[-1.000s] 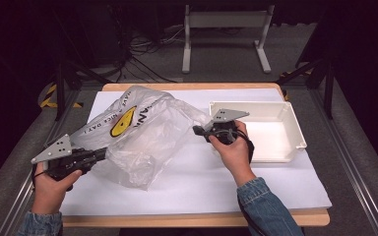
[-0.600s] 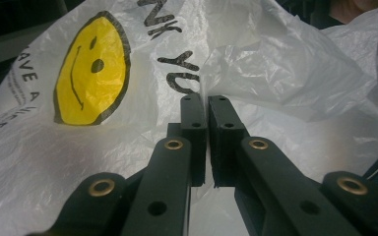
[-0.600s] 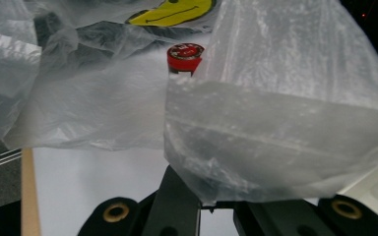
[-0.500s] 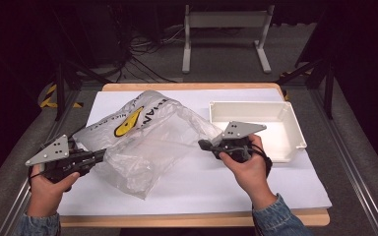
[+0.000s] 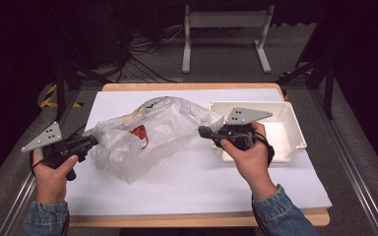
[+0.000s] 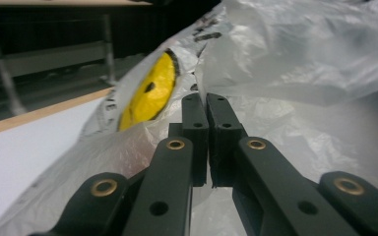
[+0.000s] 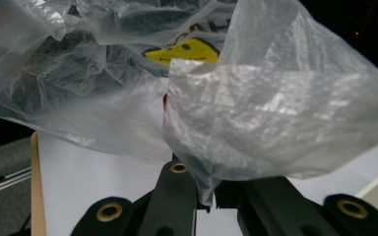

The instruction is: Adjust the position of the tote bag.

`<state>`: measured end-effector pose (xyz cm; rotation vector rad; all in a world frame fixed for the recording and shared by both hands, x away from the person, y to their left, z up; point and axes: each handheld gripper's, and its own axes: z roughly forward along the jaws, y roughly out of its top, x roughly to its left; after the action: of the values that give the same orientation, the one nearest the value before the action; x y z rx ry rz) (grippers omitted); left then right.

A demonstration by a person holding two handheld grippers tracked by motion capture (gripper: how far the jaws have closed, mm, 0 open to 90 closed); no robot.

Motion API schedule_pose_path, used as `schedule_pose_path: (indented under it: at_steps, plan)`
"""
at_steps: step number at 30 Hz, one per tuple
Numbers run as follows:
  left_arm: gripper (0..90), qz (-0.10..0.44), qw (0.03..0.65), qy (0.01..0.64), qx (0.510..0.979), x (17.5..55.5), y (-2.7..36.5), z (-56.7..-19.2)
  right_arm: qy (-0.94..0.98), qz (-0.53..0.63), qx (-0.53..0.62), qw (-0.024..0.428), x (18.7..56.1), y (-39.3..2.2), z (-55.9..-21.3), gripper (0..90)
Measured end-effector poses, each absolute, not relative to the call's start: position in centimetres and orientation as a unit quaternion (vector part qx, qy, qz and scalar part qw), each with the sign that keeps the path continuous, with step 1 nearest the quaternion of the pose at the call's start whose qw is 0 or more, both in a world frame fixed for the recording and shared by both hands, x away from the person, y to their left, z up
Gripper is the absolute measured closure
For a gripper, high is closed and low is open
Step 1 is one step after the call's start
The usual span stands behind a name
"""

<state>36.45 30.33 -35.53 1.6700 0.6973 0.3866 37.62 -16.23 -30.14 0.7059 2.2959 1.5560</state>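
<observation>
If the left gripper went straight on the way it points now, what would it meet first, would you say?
The left gripper is already clamped on the plastic bag, so more bag film comes first. Beyond that, probably the red can inside, though depth is unclear.

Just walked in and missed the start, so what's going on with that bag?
A person holds a clear crinkled plastic bag with a yellow smiley print stretched between two grippers. The left gripper is shut on its left edge, the right gripper on its right end. Something red shows inside. A white plastic bin sits beside it.
</observation>
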Motion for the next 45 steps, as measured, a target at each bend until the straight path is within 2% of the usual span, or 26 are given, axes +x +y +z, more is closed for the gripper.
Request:
schedule_pose_path:
  at_steps: [6,10,12,17,20,25,28,30,34,39,45]
  plan:
    - [88.2,0.167,0.597,0.362,0.696,38.0,31.3,-37.6,0.801,0.519,0.266,0.137,40.4,-14.6,-31.1,85.1]
    - [87.5,0.154,0.597,0.388,0.685,38.8,32.0,-39.0,0.800,0.512,0.282,0.137,41.5,-14.0,-32.0,78.9]
    - [87.0,0.150,0.598,0.396,0.681,38.9,32.3,-39.6,0.797,0.513,0.287,0.135,41.8,-13.8,-32.4,70.8]
    - [87.0,0.153,0.602,0.398,0.675,38.7,32.6,-39.7,0.786,0.538,0.272,0.139,40.9,-13.7,-32.6,32.8]
    - [87.1,0.159,0.604,0.396,0.673,38.5,32.7,-39.5,0.798,0.525,0.250,0.156,39.5,-13.9,-32.3,22.8]
    - [87.1,0.159,0.609,0.399,0.666,38.5,33.0,-39.6,0.813,0.502,0.248,0.161,36.6,-15.4,-32.4,19.2]
    - [87.1,0.158,0.611,0.399,0.666,38.5,33.0,-39.5,0.817,0.498,0.247,0.153,35.1,-16.2,-32.6,20.4]
    - [87.0,0.158,0.611,0.397,0.667,38.6,33.0,-39.4,0.827,0.494,0.222,0.147,34.0,-16.0,-32.7,23.7]
    - [86.7,0.154,0.612,0.396,0.667,38.6,32.8,-39.4,0.835,0.505,0.163,0.143,32.6,-13.9,-31.9,24.0]
    - [86.0,0.146,0.621,0.395,0.661,38.5,33.1,-39.4,0.843,0.505,0.127,0.135,32.8,-10.9,-31.5,22.9]
    - [85.8,0.142,0.622,0.396,0.660,38.6,33.2,-39.5,0.854,0.492,0.113,0.126,34.5,-8.2,-32.6,20.1]
